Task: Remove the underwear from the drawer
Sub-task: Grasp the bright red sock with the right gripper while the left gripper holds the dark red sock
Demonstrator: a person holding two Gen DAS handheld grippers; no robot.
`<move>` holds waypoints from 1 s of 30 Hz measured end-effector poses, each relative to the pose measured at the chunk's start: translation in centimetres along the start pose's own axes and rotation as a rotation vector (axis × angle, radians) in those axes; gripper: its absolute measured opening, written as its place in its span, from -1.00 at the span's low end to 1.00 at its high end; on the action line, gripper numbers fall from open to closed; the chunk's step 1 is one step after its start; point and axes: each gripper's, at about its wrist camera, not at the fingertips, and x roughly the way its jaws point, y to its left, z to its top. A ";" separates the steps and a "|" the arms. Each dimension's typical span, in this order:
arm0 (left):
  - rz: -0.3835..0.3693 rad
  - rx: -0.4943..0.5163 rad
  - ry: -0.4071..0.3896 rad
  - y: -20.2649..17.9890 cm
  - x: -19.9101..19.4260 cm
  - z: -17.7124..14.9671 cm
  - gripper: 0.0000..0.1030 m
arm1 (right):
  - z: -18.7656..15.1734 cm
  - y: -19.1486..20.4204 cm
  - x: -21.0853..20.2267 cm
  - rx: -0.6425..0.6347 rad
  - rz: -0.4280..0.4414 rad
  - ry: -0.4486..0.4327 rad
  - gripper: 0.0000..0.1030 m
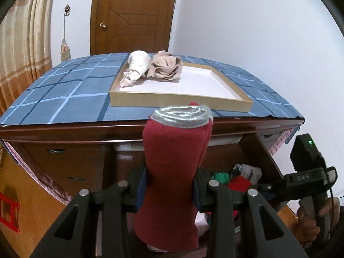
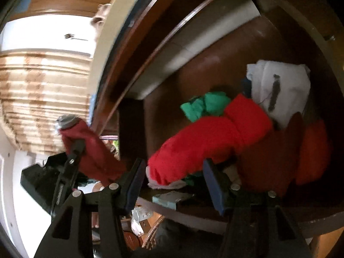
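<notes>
My left gripper (image 1: 169, 182) is shut on a rolled dark red underwear (image 1: 174, 150) with a silver waistband, which it holds upright in front of the dresser and above the open drawer (image 1: 266, 150). The right wrist view shows that roll (image 2: 92, 150) at the left. My right gripper (image 2: 175, 180) stands open, tilted down into the drawer (image 2: 193, 75). The near end of a bright red rolled garment (image 2: 206, 142) lies between its blue pads (image 2: 215, 189), and I see no pad pressing on it. A hand holds the right gripper (image 1: 264, 186) at the lower right.
On the dresser's blue checked cloth (image 1: 64, 90) stands a shallow tan tray (image 1: 180, 103) holding a beige garment (image 1: 165, 68) and a white one (image 1: 137, 66). The drawer also holds a green cloth (image 2: 204, 105), a white cloth (image 2: 279, 90) and dark red pieces. A wooden door (image 1: 133, 17) is behind.
</notes>
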 end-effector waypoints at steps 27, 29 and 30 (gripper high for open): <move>-0.003 -0.034 0.021 0.8 0.7 -0.7 -0.35 | 1.6 1.5 5.6 -0.077 -0.241 -0.018 0.00; -0.005 -0.037 0.024 0.7 0.8 -0.8 -0.35 | 1.4 1.4 4.9 -0.096 -0.228 -0.034 -0.04; -0.005 -0.037 0.025 0.7 0.8 -0.8 -0.35 | 1.2 1.4 4.5 -0.108 -0.220 -0.046 -0.07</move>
